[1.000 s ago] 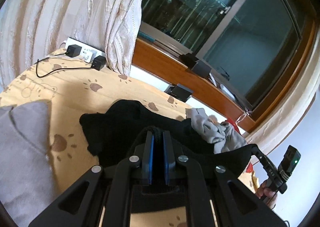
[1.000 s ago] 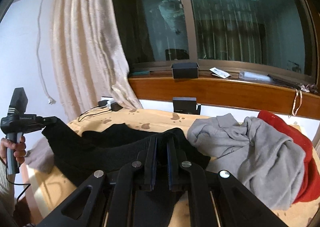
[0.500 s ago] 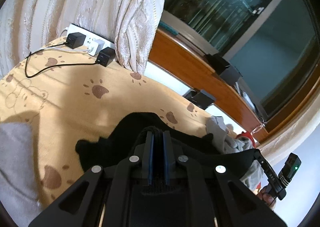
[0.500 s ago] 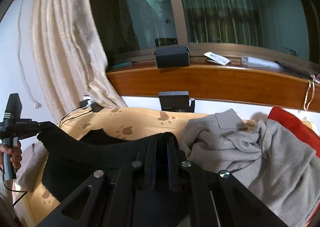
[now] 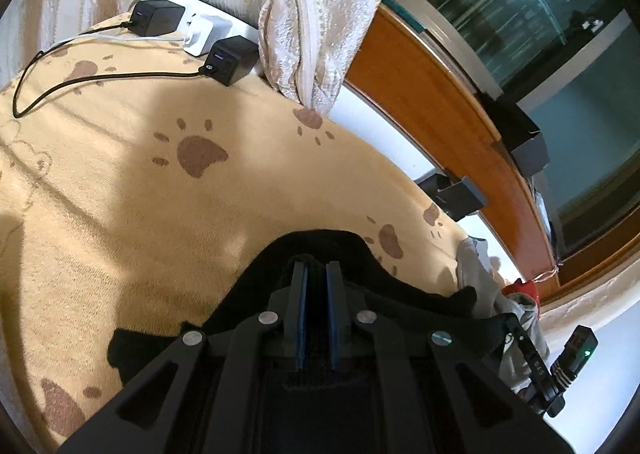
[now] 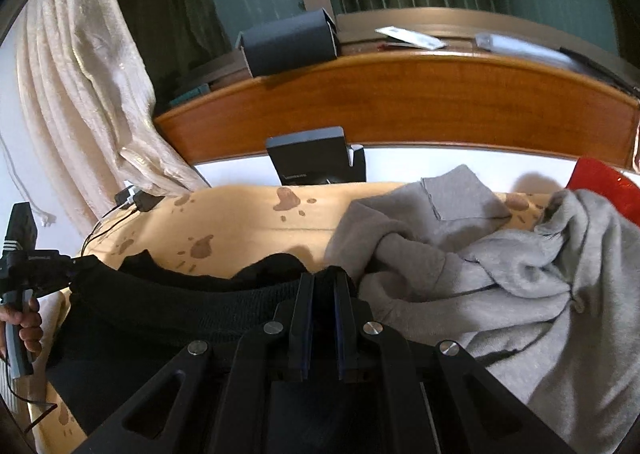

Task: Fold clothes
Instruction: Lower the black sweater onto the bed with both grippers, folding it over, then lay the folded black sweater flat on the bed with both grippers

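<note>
1. Left gripper [image 5: 316,274]: fingers pressed together on an edge of the black garment [image 6: 168,306], fabric bunched between the blue pads.
2. Right gripper [image 6: 323,286]: same, pinching the other end of that ribbed edge. The edge runs fairly taut between the two.
3. The garment hangs from both grippers over the bed [image 5: 132,190], the one with the paw-print sheet; its far part looks to rest on the sheet, though I can't tell how much is lifted.
4. Step in hand, my read: carry the held edge over and lay it down for a fold.
5. To do it well: keep both grippers level and equally apart so the edge stays straight; slack on one side gives a skewed crease.
6. Move both together and lower slowly so the cloth lands flat, not bunched.
7. Watch the right side: the gray sweatshirt [image 6: 500,266] lies just beside the right gripper, with something red [image 6: 604,190] behind it. Keep the black fabric off that heap.
8. Left side: chargers [image 5: 234,60] and their cables [image 5: 48,90] sit well apart near the curtain [image 5: 320,14]; low snag risk.
</note>
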Demonstrator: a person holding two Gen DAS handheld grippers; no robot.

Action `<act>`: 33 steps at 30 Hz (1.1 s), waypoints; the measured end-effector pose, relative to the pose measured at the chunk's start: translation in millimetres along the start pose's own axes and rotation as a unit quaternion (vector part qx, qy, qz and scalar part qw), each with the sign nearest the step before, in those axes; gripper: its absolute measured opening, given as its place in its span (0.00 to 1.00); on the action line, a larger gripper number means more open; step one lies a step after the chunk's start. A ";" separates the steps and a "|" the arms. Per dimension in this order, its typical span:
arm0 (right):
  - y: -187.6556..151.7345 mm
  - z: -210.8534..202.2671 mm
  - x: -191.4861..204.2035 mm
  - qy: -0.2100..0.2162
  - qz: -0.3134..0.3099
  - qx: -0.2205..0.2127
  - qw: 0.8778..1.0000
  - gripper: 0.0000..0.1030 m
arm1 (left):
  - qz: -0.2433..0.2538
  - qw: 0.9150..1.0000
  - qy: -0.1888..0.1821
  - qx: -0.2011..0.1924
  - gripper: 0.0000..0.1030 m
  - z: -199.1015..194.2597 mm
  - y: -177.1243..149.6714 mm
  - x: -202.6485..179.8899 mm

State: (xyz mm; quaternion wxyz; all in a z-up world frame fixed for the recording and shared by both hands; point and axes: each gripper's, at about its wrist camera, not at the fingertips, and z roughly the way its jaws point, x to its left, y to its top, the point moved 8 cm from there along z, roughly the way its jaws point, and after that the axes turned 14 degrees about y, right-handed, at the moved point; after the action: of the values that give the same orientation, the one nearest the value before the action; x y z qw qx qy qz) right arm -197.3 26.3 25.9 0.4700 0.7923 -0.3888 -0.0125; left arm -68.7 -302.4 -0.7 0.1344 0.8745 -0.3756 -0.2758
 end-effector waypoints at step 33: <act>-49.2 34.6 76.8 0.020 -0.132 0.118 0.984 0.78 | 0.154 0.987 0.029 -0.014 0.81 2.4 -82.4 -63.4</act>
State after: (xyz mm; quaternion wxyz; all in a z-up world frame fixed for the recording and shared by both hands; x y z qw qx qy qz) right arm -127.4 -34.8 -4.0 0.3748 0.8869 -0.2698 -0.0126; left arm -58.0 -199.8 -14.9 0.1982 0.8119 -0.4982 -0.2312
